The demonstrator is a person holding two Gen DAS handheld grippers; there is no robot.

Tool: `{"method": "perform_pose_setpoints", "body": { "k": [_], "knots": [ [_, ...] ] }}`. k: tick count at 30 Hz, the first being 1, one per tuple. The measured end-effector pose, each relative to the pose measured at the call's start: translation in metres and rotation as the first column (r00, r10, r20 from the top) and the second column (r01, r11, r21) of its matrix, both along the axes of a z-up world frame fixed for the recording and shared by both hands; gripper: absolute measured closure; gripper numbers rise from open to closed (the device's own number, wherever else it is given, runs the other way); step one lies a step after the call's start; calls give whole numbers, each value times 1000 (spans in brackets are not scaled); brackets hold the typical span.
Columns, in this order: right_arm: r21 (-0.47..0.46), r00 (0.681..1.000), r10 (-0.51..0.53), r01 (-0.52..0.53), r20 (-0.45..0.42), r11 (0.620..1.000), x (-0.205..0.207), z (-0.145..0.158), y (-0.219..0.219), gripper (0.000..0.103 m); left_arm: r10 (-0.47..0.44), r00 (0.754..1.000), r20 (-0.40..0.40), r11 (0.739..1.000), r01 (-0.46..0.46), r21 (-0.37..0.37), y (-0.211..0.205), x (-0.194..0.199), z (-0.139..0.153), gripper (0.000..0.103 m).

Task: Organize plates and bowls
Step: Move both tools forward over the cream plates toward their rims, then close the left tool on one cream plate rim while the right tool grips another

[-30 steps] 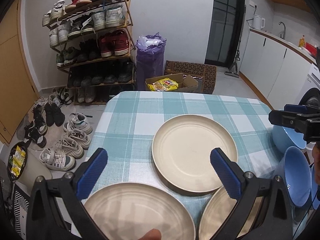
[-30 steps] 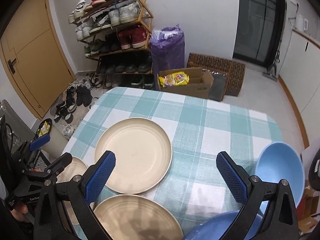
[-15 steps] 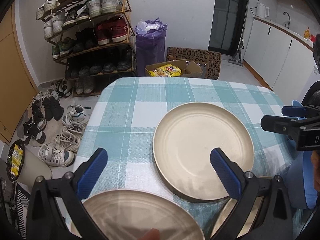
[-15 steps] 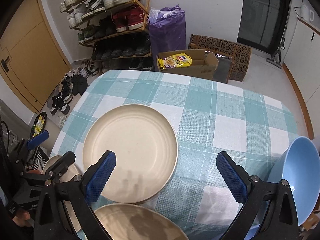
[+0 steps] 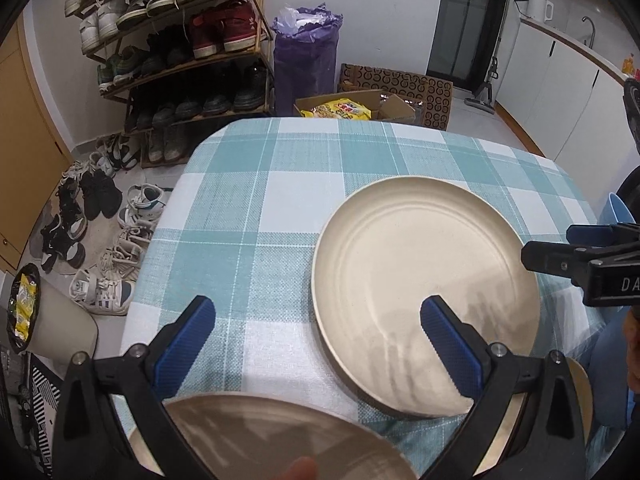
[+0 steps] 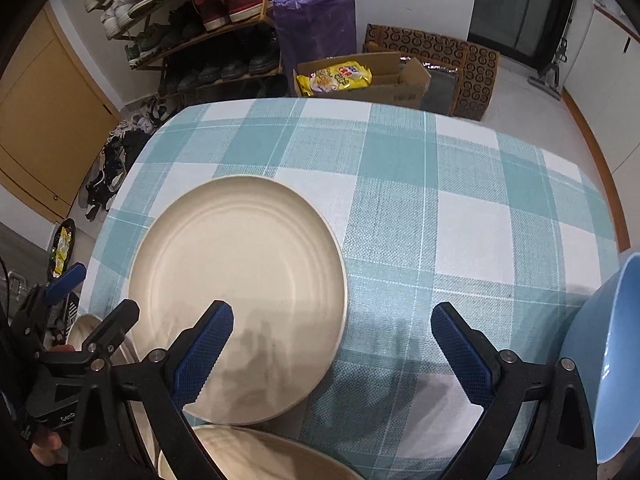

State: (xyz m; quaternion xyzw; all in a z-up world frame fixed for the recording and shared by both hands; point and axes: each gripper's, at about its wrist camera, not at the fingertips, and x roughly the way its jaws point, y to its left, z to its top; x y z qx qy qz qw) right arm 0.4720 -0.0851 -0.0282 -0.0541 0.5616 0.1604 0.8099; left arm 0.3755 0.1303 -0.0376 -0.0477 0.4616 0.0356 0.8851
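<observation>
A cream plate lies on the teal checked tablecloth; it also shows in the right wrist view. My left gripper is open and empty, low over the table, its right finger over the plate's near rim. A second cream plate lies at the near edge under it. My right gripper is open and empty, straddling the first plate's right rim. Another cream plate lies below it. A blue bowl sits at the right edge.
A shoe rack, a purple bag and a cardboard box with snack packets stand beyond the table's far edge. Loose shoes lie on the floor at the left. White cabinets line the right.
Both grippers have moved forward and lower over the table. The central plate now looks larger and lies between the fingers. Both stay open.
</observation>
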Motion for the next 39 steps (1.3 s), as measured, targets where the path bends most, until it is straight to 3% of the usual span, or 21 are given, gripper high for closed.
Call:
{"method": "perform_pose_setpoints", "body": {
  "k": [2,4,10,13,17,21,26,28,35,39],
  "knots": [
    [-12,1000,-9,9,-19,1000,2,-6,0,8,2,1000,-23,1000,-2,4,-1,3,-4,0],
    [0,999,-12,13,-42,1000,2,-11,0,19,3,999,-32,1000,-3,5,-1,4,-7,1],
    [19,995,-16,18,-94,1000,1,-21,-1,37,-7,999,-49,1000,7,8,1,5,-12,15],
    [37,994,-16,21,-112,999,0,-23,-2,40,-21,998,-62,1000,22,8,1,5,-14,20],
    [43,993,-16,21,-114,999,-1,-23,-2,45,-38,996,-87,999,35,-38,3,7,-18,40],
    [45,993,-21,26,-114,999,-1,-23,-4,50,-40,994,-98,997,34,-62,5,7,-21,52],
    [50,991,-17,24,-132,998,0,-27,-4,56,-47,993,-112,994,36,-100,7,8,-26,63],
    [42,991,-22,28,-131,999,0,-28,-5,64,-51,991,-120,993,38,-110,7,8,-27,69],
    [42,990,-18,24,-136,999,0,-30,-5,75,-73,990,-123,993,60,-104,2,8,-29,84],
    [47,990,-6,13,-143,999,-1,-33,-3,83,-73,989,-125,994,62,-91,1,8,-28,88]
  ]
}}
